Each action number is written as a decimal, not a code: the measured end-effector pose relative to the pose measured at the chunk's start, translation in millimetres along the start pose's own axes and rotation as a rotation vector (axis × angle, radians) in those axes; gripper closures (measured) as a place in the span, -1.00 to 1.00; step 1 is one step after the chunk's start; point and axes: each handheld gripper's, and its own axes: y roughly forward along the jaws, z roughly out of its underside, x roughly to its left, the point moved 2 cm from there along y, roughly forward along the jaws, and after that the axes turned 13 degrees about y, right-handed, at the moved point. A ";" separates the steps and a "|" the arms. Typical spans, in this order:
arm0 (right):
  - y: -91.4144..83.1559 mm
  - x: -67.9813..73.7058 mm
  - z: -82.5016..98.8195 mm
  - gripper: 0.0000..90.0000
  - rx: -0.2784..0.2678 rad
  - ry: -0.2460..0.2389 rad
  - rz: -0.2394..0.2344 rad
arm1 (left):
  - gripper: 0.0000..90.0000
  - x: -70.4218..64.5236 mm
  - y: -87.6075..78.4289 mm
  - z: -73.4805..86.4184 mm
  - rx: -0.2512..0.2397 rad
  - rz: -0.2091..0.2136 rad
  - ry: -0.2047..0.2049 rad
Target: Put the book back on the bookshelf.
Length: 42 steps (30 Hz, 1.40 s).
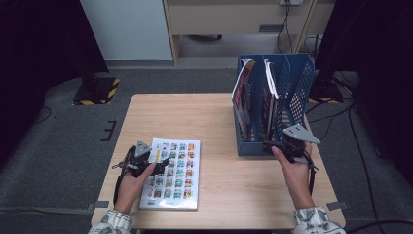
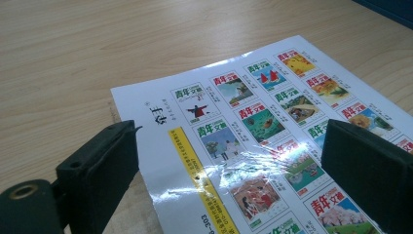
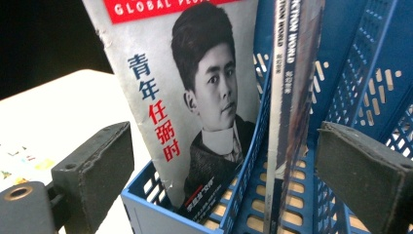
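Wooden counter (image 1: pixel 214 112) carries all my work, with grey floor and dark stands behind it. Nearest to me, my left claw (image 1: pixel 152 168) hangs with jaws wide apart over the near left corner of the flat magazine (image 1: pixel 171 173); one jaw stands outside its edge and the other above the cover, and neither pad presses on it. In the left gripper view the glossy cover (image 2: pixel 263 131) lies flat just under this claw. My right claw (image 1: pixel 281 147) is also spread wide and holds nothing; it points into the near end of the blue file rack (image 1: pixel 272 105), just in front of it. Beyond its jaws, one magazine with a portrait (image 3: pixel 195 97) leans in the left slot, and a thinner one (image 3: pixel 292 97) stands upright in the next slot.

I judge the step is lifting the flat magazine. To do it well, I should slide one jaw under the corner, close firmly, and keep it from bending.
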 end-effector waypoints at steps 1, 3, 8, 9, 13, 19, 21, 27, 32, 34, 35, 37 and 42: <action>0.5 0.9 0.8 -0.82 0.002 -0.002 -0.003 | -0.86 0.2 -0.1 0.1 0.001 -0.002 0.000; 1.2 3.2 2.5 -0.79 0.008 -0.014 -0.006 | -0.86 0.9 -0.6 0.3 -0.002 -0.008 0.001; 1.3 13.3 4.7 -0.79 0.008 -0.038 -0.023 | -0.86 2.0 -1.1 0.6 0.001 -0.014 0.002; 1.0 15.9 5.3 -0.80 0.004 -0.040 -0.027 | -0.86 2.5 -0.6 0.5 0.003 -0.015 0.002; 0.4 31.6 9.9 -0.83 -0.002 -0.073 -0.054 | -0.86 3.8 1.1 0.9 0.009 -0.023 0.006; 6.5 53.4 20.1 -0.75 0.035 -0.117 -0.108 | -0.86 4.2 5.2 3.6 0.035 -0.020 0.008; 10.0 60.4 25.1 -0.69 0.056 -0.127 -0.134 | -0.86 4.9 6.3 4.7 0.043 -0.021 0.006; 25.2 89.2 47.7 -0.53 0.151 -0.179 -0.226 | -0.72 7.0 4.8 8.5 0.048 -0.017 -0.004; 40.0 119.1 68.2 -0.51 0.229 -0.227 -0.291 | -0.74 9.7 2.4 11.2 0.049 -0.022 -0.021; 44.4 126.1 75.1 -0.50 0.252 -0.241 -0.303 | -0.75 11.2 3.3 12.3 0.054 -0.026 -0.027; 47.0 130.1 79.8 -0.50 0.275 -0.247 -0.316 | -0.75 11.9 4.1 12.9 0.058 -0.025 -0.028; 50.2 132.4 84.4 -0.48 0.301 -0.240 -0.326 | -0.75 13.4 5.9 14.1 0.068 -0.025 -0.032; 62.7 133.5 92.8 -0.50 0.362 -0.209 -0.342 | -0.75 15.7 9.9 16.5 0.090 -0.016 -0.047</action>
